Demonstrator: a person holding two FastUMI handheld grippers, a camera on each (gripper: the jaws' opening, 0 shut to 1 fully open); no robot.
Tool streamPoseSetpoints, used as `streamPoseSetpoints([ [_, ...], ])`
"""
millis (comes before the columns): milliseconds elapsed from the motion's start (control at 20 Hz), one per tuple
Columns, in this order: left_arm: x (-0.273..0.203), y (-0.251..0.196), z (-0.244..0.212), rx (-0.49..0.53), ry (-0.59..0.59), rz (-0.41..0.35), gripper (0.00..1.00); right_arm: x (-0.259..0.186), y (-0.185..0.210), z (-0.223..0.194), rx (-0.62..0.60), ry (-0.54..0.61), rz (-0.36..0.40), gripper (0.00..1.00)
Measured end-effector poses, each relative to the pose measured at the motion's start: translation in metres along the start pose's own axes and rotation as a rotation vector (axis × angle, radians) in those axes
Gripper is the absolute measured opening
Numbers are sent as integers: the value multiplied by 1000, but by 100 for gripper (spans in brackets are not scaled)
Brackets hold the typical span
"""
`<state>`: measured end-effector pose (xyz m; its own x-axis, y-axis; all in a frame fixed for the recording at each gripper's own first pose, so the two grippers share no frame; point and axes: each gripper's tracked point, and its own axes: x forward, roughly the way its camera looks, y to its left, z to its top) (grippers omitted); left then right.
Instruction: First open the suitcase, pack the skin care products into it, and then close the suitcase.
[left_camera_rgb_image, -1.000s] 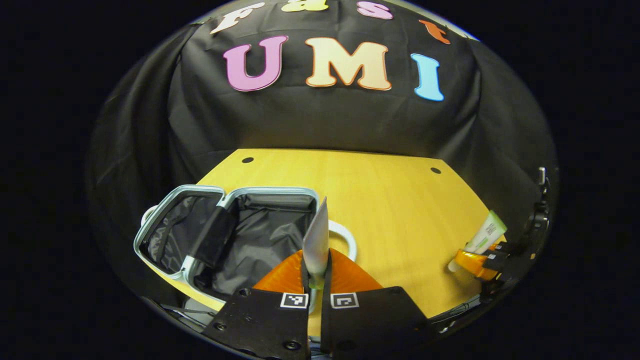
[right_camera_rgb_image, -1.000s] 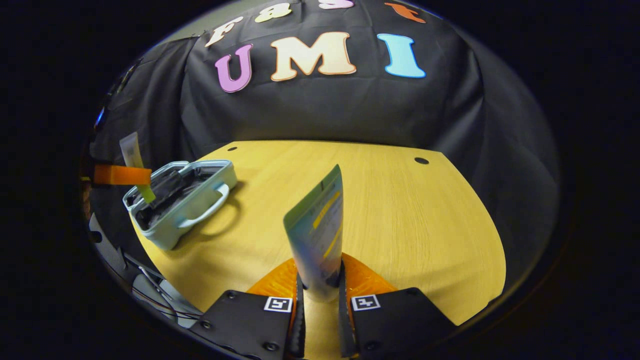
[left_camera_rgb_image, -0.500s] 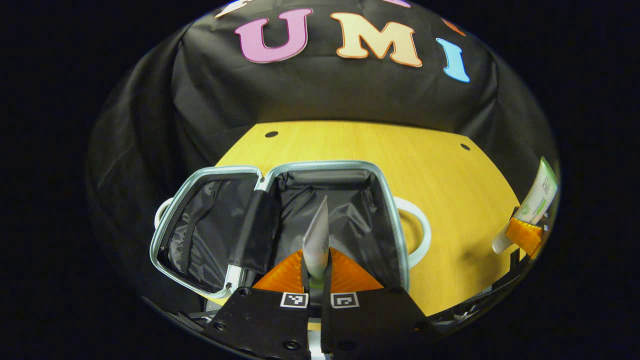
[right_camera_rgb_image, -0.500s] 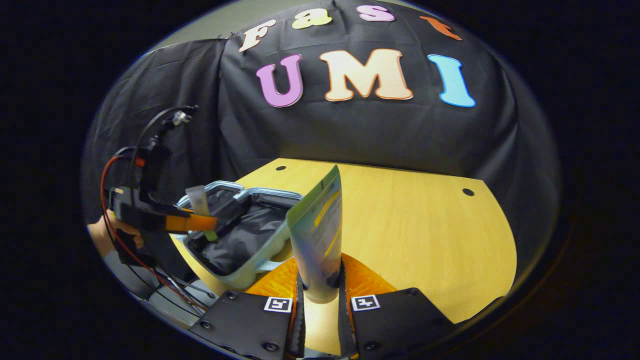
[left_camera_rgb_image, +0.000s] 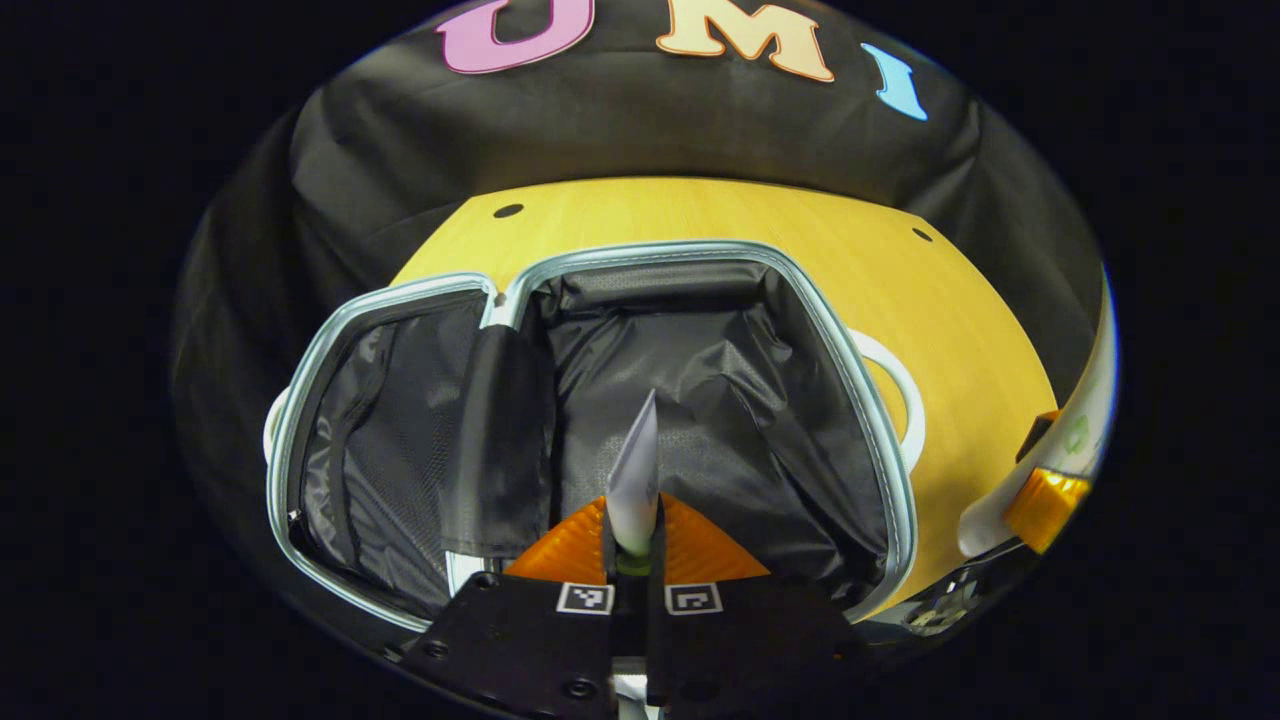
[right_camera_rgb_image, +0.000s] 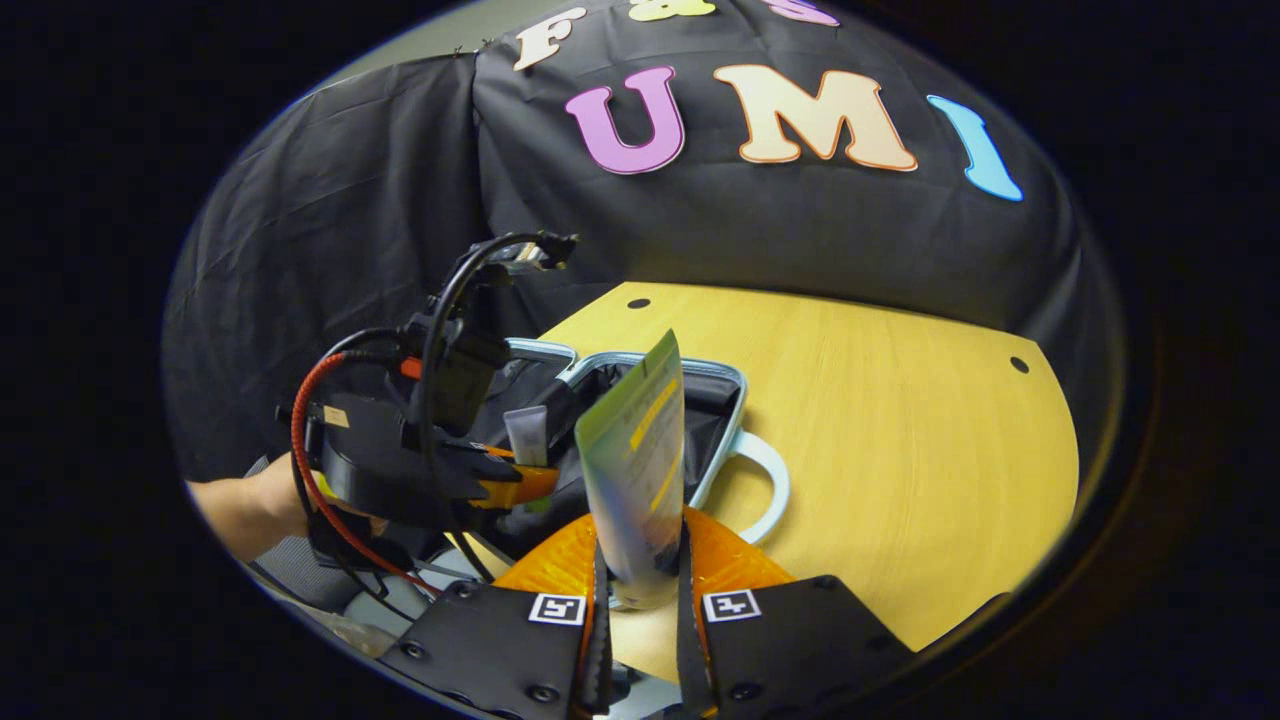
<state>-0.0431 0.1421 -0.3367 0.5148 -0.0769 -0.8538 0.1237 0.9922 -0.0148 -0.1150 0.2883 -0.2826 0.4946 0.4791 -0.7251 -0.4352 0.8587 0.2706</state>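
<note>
I see the open suitcase (left_camera_rgb_image: 600, 400) lying on the table (left_camera_rgb_image: 950, 320). My left tube (left_camera_rgb_image: 635, 480) hangs over its right half, my right tube (right_camera_rgb_image: 635, 470) just beside it.

In the left gripper view, the left gripper (left_camera_rgb_image: 632, 545) at bottom centre pinches a pale tube (left_camera_rgb_image: 637, 480) edge-on between both fingers, pointing up over the open suitcase (left_camera_rgb_image: 700, 255). Its black-lined halves fill the middle of the frame on the wooden table (left_camera_rgb_image: 960, 340). At the right edge, the right gripper (left_camera_rgb_image: 1045, 500) holds a white tube (left_camera_rgb_image: 1085, 430).
</note>
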Motion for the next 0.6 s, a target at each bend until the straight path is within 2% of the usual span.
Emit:
streamPoseSetpoints([
  [150, 7, -11, -2, -21, 25, -85, 10, 13, 16, -13, -6, 64, -6, 28],
  [300, 4, -1, 7, -26, -5, -95, 20, 23, 28, -29, 35, 131, -2, 28],
  [450, -9, 12, 27, -55, -55, -107, 61, 36, 31, -39, 61, 181, -11, 28],
  [500, -14, 19, 33, -74, -72, -108, 63, 40, 32, -40, 65, 193, -15, 28],
  [550, -20, 26, 40, -95, -90, -112, 59, 44, 32, -41, 73, 207, -19, 24],
  [600, -26, 31, 47, -116, -109, -116, 59, 49, 32, -45, 82, 234, -29, 28],
])
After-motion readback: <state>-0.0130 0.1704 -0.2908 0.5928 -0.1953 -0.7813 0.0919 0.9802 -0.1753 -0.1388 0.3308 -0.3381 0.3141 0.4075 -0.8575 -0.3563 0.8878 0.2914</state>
